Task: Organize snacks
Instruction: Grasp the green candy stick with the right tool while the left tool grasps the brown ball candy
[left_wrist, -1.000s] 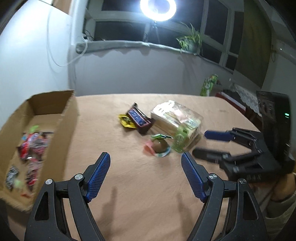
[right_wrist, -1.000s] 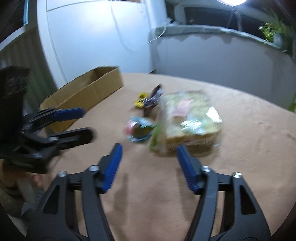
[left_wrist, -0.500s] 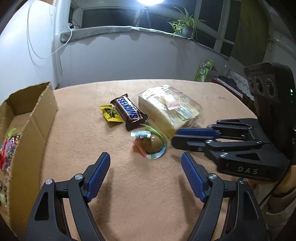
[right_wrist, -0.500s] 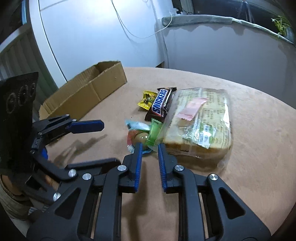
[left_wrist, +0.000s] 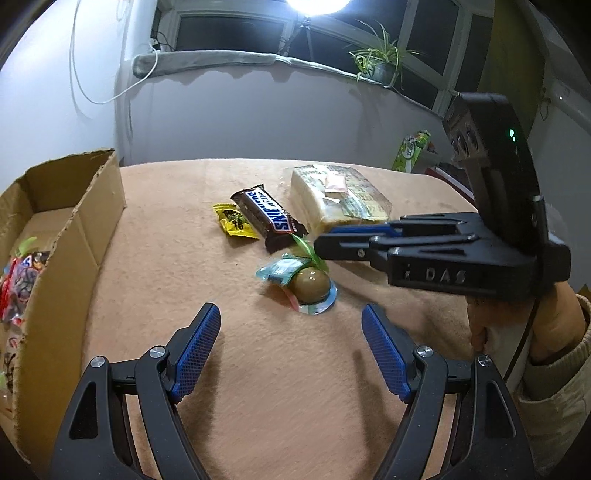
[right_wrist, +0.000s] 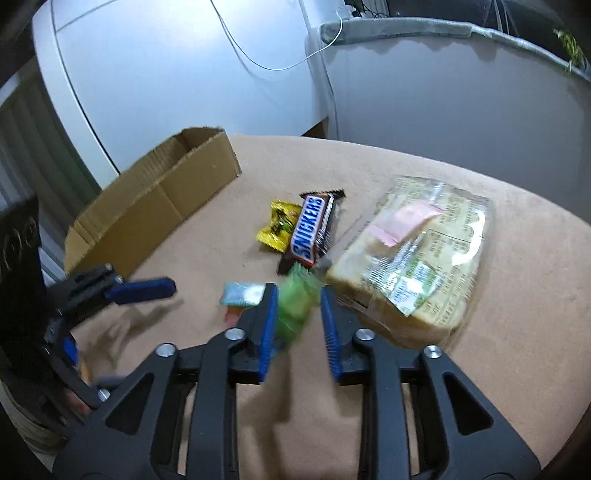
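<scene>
The left tongs (left_wrist: 291, 352) hang spread wide over the bare tan surface (left_wrist: 280, 398), nothing between their blue pads, just near of a round brown sweet in clear wrap (left_wrist: 311, 284). A pale blue packet (left_wrist: 282, 268) lies against that sweet on its left.

The right tongs (right_wrist: 295, 317) reach in from the right with a green wrapped sweet (right_wrist: 295, 308) between their pads. Their jaws are opening; the left pad looks to be against the wrapper while a gap shows on the right, and the picture is too blurred to say whether the sweet is pinched. A hand (left_wrist: 524, 325) in a cream sleeve holds them.

Just beyond lies a Snickers bar (left_wrist: 269, 218), with a small yellow sachet (left_wrist: 234, 220) touching its left side. To the right of the bar sits a clear bag of sliced bread (left_wrist: 340, 197).

At the far left of the surface stands an open cardboard box (left_wrist: 70, 236), well apart from the loose snacks, with red wrapped snacks (left_wrist: 18, 280) already in its bottom.
</scene>
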